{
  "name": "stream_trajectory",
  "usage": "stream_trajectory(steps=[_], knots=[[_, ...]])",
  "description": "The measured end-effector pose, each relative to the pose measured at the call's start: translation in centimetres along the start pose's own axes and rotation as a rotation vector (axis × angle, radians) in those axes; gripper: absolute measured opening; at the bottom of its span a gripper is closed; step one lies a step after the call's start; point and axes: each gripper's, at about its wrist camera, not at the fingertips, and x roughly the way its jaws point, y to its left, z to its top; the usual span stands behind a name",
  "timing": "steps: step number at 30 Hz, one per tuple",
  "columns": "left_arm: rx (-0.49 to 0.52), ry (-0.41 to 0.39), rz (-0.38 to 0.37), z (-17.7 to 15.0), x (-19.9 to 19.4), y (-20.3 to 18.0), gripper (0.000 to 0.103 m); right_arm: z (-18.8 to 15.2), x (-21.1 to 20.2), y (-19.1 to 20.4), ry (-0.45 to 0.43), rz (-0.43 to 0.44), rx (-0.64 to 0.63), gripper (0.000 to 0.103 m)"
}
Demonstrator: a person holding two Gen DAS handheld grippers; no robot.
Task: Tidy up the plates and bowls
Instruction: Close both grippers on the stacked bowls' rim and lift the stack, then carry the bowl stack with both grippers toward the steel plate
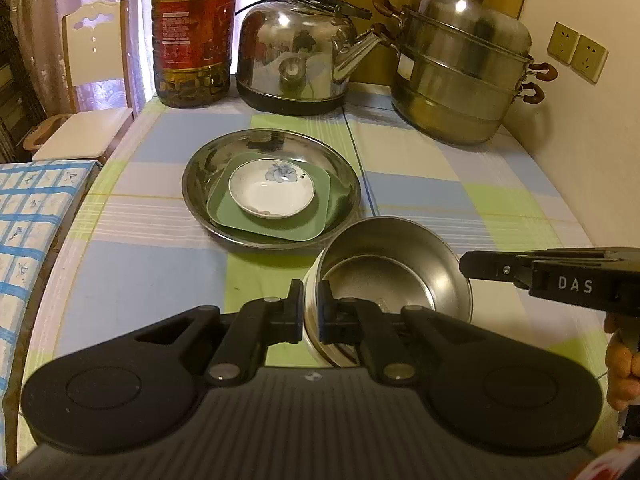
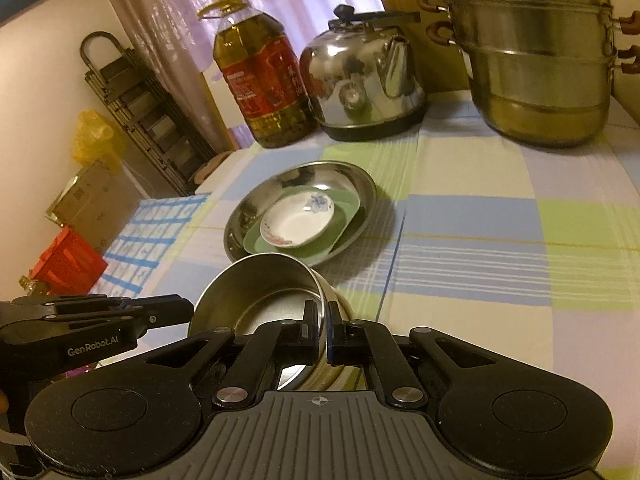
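Note:
A steel bowl sits tilted just in front of the stacked dishes, held at opposite sides of its rim. My left gripper is shut on its left wall, and my right gripper is shut on its right wall. Each gripper also shows in the other's view, the right gripper and the left gripper. Behind the bowl lies a wide steel plate. It holds a green square plate with a white flowered bowl on top.
Along the back of the checked tablecloth stand an oil bottle, a steel kettle and a stacked steamer pot. A white chair and a blue checked cloth are at the left. A hand holds the right gripper.

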Motion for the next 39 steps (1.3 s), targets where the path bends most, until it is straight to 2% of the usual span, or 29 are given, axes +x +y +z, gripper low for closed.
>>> stream_trajectory(steps=[14,20,22,23,24,31,35,39], knots=[[0.008,0.038,-0.027,0.4,1.4,0.0,0.005,0.4,1.4,-0.7,0.041,0.001,0.053,0.004],[-0.045,0.037,-0.027,0.7,1.0,0.8,0.008,1.0,0.5,-1.6,-0.021,0.021,0.093,0.005],[-0.068,0.038,-0.029,0.8,0.8,1.0,0.009,1.1,0.6,-2.0,-0.011,0.019,0.104,0.014],[-0.079,0.041,-0.033,0.8,0.8,1.2,0.009,1.1,0.7,-2.2,-0.006,0.014,0.11,0.03],[-0.086,0.046,-0.039,0.8,0.8,1.2,0.009,1.0,0.8,-2.3,-0.001,0.01,0.116,0.038],[-0.105,0.095,-0.064,0.5,2.2,1.0,0.01,0.4,2.4,-2.6,0.063,0.037,0.156,0.037],[-0.104,0.103,-0.061,0.5,2.6,1.0,0.01,0.3,3.3,-2.7,0.093,0.044,0.188,0.018],[-0.112,0.115,-0.068,0.5,2.8,1.1,0.011,0.5,3.4,-2.8,0.105,0.034,0.223,0.016]])
